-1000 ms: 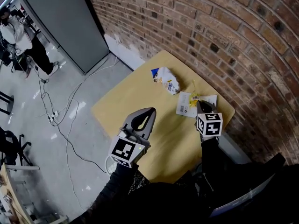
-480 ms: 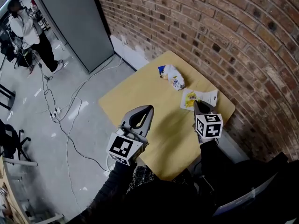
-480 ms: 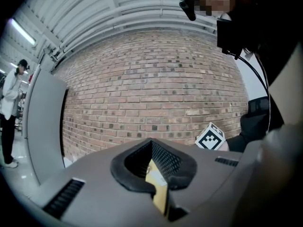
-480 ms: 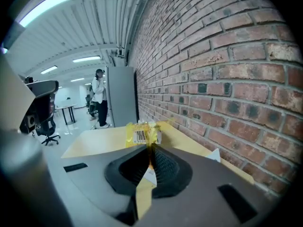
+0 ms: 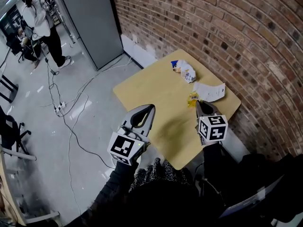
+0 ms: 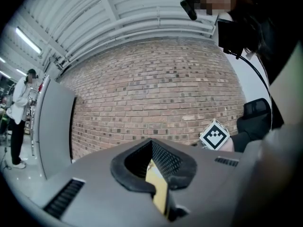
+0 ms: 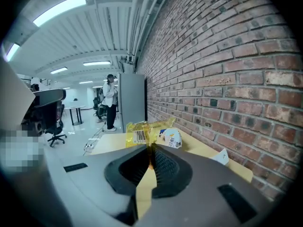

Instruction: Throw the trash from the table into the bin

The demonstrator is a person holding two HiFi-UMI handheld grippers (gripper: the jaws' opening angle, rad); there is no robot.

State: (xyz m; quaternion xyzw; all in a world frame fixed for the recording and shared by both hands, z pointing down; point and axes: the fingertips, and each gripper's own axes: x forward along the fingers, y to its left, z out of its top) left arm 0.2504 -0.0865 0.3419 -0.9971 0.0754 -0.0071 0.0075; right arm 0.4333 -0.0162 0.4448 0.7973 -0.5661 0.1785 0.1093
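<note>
My right gripper (image 5: pixel 199 103) is shut on a crinkled yellow wrapper (image 5: pixel 192 99) and holds it just above the yellow table (image 5: pixel 151 86). The right gripper view shows the wrapper (image 7: pixel 139 132) pinched at the tips of that gripper (image 7: pixel 150 148). A crumpled blue-and-white bag (image 5: pixel 185 71) (image 7: pixel 171 137) lies at the table's far side by the wall. A white paper slip (image 5: pixel 209 91) (image 7: pixel 221 156) lies flat beyond the wrapper. My left gripper (image 5: pixel 149 109) (image 6: pixel 152 145) hangs over the table's near-left edge, shut with nothing in it. No bin is in view.
A brick wall (image 5: pixel 222 27) runs along the table's far and right sides. A grey cabinet (image 5: pixel 87 18) stands at the back left, with a person (image 5: pixel 40 22) beside it. Cables (image 5: pixel 66 110) trail across the floor, and a black chair (image 5: pixel 9 136) sits at the left edge.
The right gripper has lifted the yellow wrapper off the white slip and drawn back towards me. The left gripper has drawn back too. The table sits farther away in view.
</note>
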